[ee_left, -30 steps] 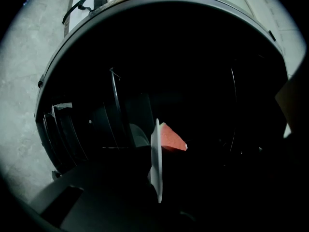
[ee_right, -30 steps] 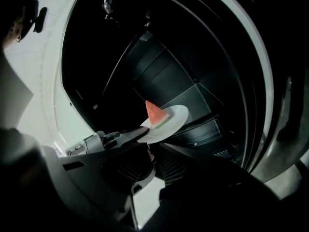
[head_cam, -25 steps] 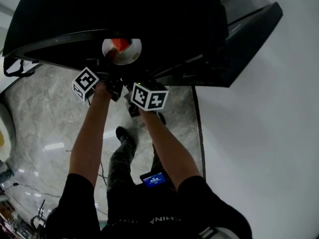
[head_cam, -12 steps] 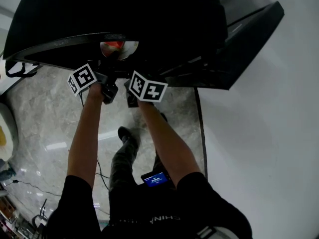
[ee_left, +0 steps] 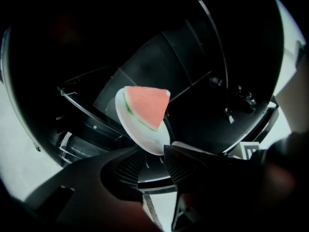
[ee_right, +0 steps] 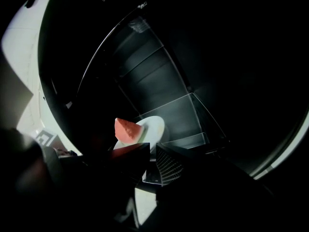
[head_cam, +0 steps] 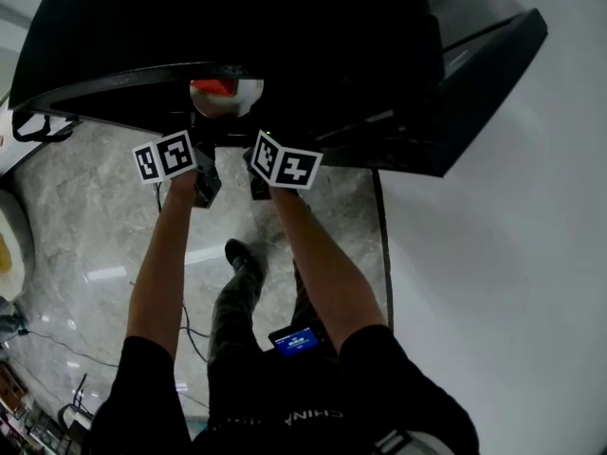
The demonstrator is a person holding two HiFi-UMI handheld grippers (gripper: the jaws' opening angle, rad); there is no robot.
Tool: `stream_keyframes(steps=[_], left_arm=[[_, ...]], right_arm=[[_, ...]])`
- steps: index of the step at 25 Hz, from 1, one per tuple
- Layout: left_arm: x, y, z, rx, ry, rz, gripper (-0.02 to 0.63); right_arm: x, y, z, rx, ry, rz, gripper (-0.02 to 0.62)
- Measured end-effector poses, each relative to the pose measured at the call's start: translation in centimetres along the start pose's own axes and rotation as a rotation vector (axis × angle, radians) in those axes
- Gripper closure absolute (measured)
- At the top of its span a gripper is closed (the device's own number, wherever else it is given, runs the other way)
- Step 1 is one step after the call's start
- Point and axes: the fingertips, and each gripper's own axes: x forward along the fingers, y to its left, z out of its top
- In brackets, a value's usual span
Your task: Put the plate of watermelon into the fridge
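While its jaws have just been opening and stand wide with nothing between them, the left tool (ee_left: 154, 151) sits just short of the plate (ee_left: 145, 141). The right tool (ee_right: 150, 148) shows a narrow, empty gap. The plate, bearing a watermelon wedge (ee_left: 145, 105), rests on a glass shelf (ee_right: 178, 112) inside the fridge (head_cam: 237, 17).

The plate (ee_left: 141, 132) is small, round and white, and it lies inside the fridge (head_cam: 285, 27), on a glass shelf (ee_right: 181, 110) close to that shelf's front edge. On it sits the watermelon (ee_left: 146, 105), a single wedge of red flesh with a thin green-and-white rind, set toward one side of the plate so part of the white stays bare. The fridge is black, its door stands open, and its inside is dark.
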Motion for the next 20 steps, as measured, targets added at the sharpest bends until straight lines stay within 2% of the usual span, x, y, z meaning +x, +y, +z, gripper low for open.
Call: stream_keyframes(steps=[6, 8, 11, 13, 16, 20], left_arm=[[-1.0, -0.1, -0.5, 0.044, 0.013, 0.021, 0.472], [-1.9, 0.0, -0.3, 0.106, -0.011, 0.054, 0.472], [-2.9, 0.6, 1.1, 0.246, -0.095, 0.16, 0.474], [-2.9, 1.3, 1.7, 0.305, -0.111, 0.223, 0.523], [-2.4, 1.8, 2.0, 0.313, -0.107, 0.241, 0.561], [-1.5, 1.8, 2.8, 0.339, -0.102, 0.245, 0.561]], right_arm=[[-0.5, 0.3, 0.1, -0.016, -0.009, 0.001, 0.548], [-0.8, 0.9, -0.3, -0.058, -0.01, 0.008, 0.548], [-0.7, 2.0, -1.0, -0.135, 0.003, 0.024, 0.548], [-0.3, 2.3, -1.3, -0.162, 0.016, 0.023, 0.548], [0.2, 2.2, -1.5, -0.19, 0.034, 0.008, 0.548], [1.1, 1.8, -0.5, -0.211, 0.032, -0.003, 0.548]])
